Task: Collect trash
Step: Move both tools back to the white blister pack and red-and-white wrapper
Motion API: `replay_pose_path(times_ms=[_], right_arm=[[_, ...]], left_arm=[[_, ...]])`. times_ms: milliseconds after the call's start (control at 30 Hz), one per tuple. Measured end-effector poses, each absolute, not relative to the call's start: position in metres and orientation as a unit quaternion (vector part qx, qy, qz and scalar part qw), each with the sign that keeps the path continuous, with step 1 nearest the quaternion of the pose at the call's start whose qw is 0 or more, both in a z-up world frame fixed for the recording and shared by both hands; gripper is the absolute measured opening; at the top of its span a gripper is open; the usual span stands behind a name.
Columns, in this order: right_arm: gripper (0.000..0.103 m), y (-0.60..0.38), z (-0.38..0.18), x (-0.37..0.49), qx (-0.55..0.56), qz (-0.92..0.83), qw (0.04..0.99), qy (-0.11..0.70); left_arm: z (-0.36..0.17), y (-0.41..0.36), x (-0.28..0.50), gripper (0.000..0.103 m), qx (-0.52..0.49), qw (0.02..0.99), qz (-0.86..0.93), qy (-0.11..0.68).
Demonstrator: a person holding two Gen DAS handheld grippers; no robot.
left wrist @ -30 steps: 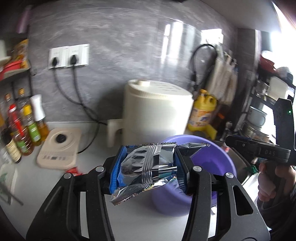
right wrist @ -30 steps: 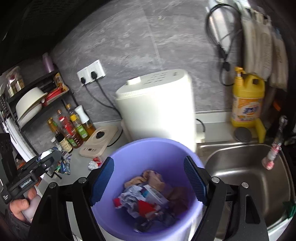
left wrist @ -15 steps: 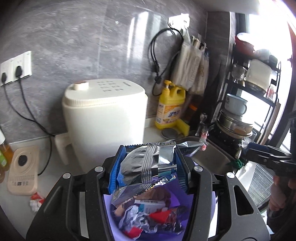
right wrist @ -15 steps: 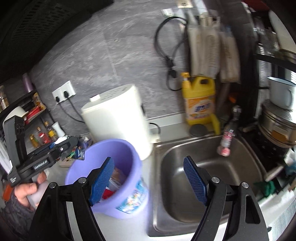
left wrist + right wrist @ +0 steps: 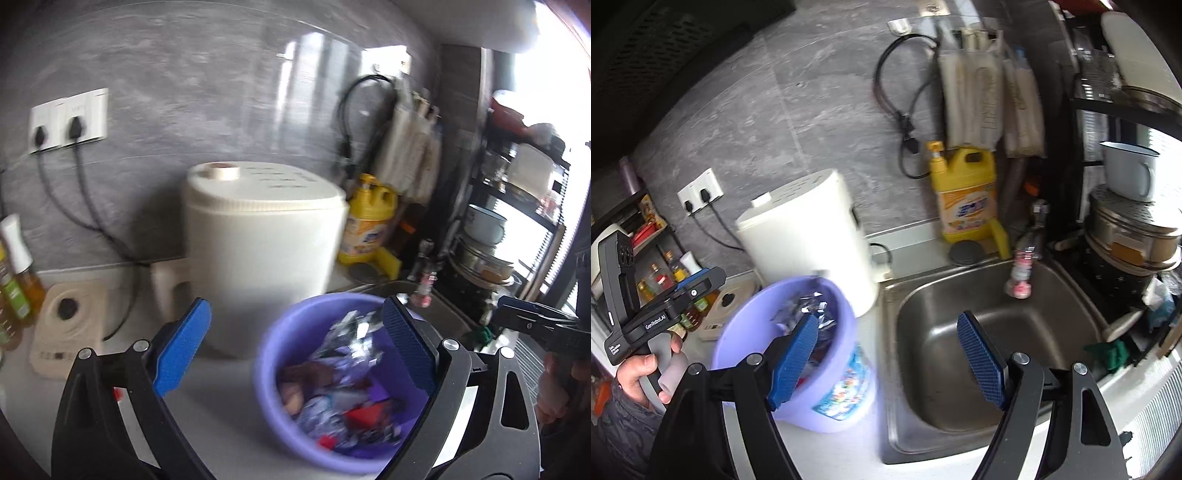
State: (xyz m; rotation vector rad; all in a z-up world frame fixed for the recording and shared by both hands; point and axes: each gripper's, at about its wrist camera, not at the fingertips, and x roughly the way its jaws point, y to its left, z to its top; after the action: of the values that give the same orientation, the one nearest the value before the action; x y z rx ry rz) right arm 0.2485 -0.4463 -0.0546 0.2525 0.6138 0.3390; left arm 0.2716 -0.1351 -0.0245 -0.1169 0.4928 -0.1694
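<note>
A purple bucket (image 5: 273,373) stands on the counter, filled with wrappers and scraps. A silver foil snack bag (image 5: 354,332) lies on top of the trash inside it. My left gripper (image 5: 295,350) is open and empty, just above and left of the bucket. The bucket also shows in the right wrist view (image 5: 838,402), with the foil bag (image 5: 809,306) in it. My right gripper (image 5: 890,358) is open and empty, over the edge between the bucket and the steel sink (image 5: 945,435). The left gripper (image 5: 698,284) shows at the left there.
A white appliance (image 5: 266,251) stands behind the bucket. A yellow detergent jug (image 5: 967,195) stands by the wall behind the sink. Oil and sauce bottles (image 5: 14,273) and a beige scale (image 5: 66,321) are at the left. A dish rack (image 5: 1134,229) is right of the sink.
My left gripper has opened and let go of the foil bag, which now lies in the bucket. The left gripper has pulled back to the left. The right gripper has shifted over the sink.
</note>
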Motion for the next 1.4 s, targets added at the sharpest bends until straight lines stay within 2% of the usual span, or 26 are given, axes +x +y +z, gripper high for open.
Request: replay_pose_path(times_ms=[400,700,1033,1400], right_arm=[[0.081,-0.343,-0.04,0.258,0.091,0.256,0.915,0.299],[0.095,-0.275,-0.034,0.259,0.068,0.293,0.906,0.297],[0.095,-0.202,-0.038,0.259,0.035,0.333,0.89,0.309],[0.094,-0.137,-0.046,0.268,-0.001,0.363,0.869,0.336]], left_arm=[[-0.02,-0.041,0.224,0.096,-0.072,0.969,0.005,0.238],[-0.034,0.014,0.197,0.096,-0.087,0.965,0.05,0.244],[-0.065,0.064,0.181,0.096,-0.102,0.952,0.09,0.275],[-0.103,0.1,0.197,0.096,-0.127,0.935,0.101,0.315]])
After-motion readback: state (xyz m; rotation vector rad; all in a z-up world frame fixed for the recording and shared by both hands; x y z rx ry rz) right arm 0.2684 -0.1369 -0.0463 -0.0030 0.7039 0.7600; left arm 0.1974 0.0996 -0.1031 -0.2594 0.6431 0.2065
